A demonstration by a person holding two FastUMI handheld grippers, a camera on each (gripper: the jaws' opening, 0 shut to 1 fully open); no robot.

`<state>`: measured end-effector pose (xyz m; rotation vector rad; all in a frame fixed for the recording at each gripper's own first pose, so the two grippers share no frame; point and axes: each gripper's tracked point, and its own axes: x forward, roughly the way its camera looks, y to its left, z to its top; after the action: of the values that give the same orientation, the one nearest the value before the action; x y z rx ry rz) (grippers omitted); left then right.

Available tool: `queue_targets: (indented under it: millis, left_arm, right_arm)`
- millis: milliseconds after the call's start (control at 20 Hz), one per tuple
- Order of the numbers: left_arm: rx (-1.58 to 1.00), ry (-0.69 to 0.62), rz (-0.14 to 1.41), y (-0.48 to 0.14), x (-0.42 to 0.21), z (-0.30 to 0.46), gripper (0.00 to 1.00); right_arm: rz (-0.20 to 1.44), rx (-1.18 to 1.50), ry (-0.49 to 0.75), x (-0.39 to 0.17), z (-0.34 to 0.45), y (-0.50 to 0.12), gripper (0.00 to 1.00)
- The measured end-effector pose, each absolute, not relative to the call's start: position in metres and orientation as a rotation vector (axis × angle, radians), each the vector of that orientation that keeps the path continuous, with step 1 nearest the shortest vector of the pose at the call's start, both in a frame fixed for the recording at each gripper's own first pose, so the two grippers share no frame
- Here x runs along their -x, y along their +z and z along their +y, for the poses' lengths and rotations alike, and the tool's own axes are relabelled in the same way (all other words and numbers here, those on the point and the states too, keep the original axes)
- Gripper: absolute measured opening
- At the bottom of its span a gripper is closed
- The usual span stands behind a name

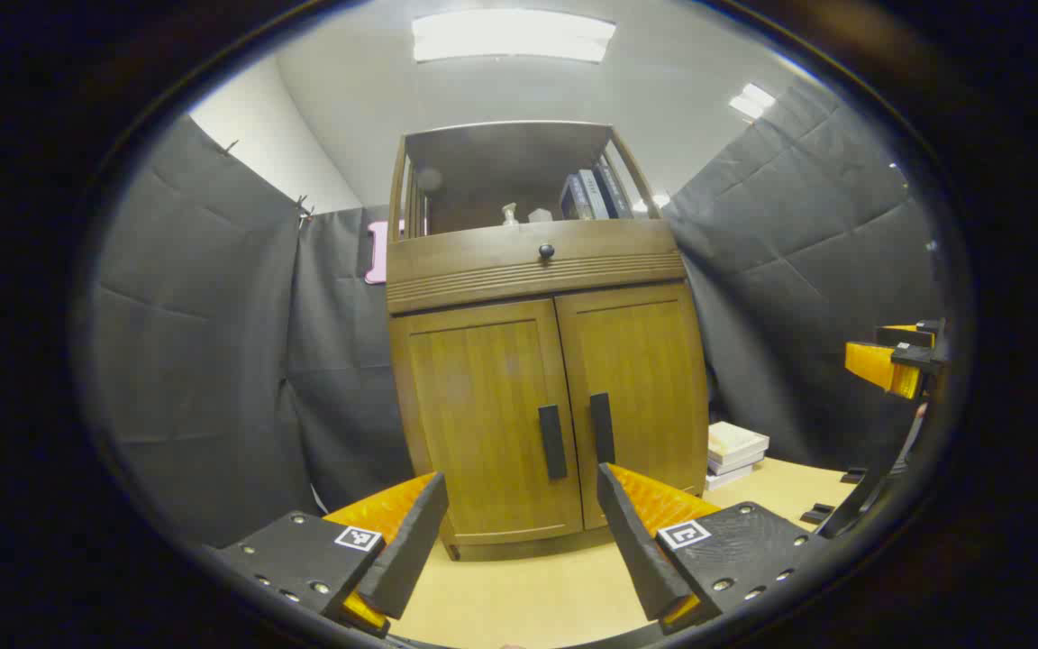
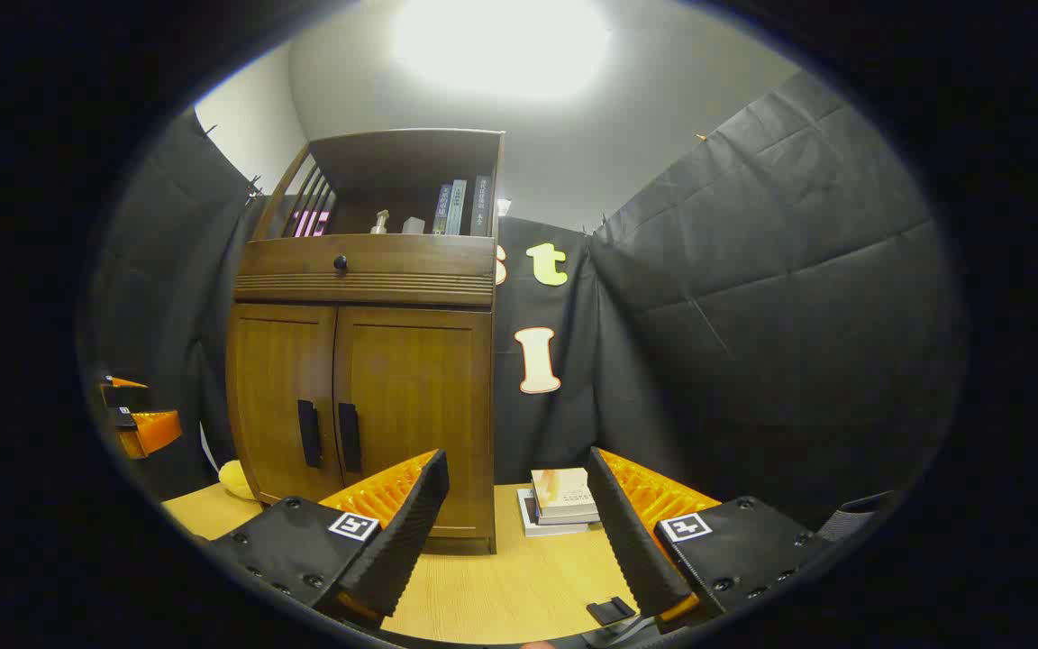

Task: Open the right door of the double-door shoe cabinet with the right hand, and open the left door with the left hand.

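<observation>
Shoe cabinet, doors closed, well ahead of released left gripper and right gripper.

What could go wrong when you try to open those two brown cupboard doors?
The two dark upright handles, left and right, sit very close together, so the right hand-held gripper might catch the wrong one. The small stack of books lies on the light wooden tabletop just beside the brown wooden cabinet, so the swinging right door might bump it. The left hand-held gripper could crowd the other one.
</observation>
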<state>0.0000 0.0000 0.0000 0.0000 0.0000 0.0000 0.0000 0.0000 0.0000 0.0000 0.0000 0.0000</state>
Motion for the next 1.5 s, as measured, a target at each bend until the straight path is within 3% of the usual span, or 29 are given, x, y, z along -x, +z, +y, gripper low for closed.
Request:
queue_targets:
  millis: [1500]
  left_arm:
    - [-0.021,0.017,-0.021,0.004,0.017,0.014,0.96]
  right_arm:
    - [-0.01,-0.015,0.026,0.008,0.032,0.004,0.96]
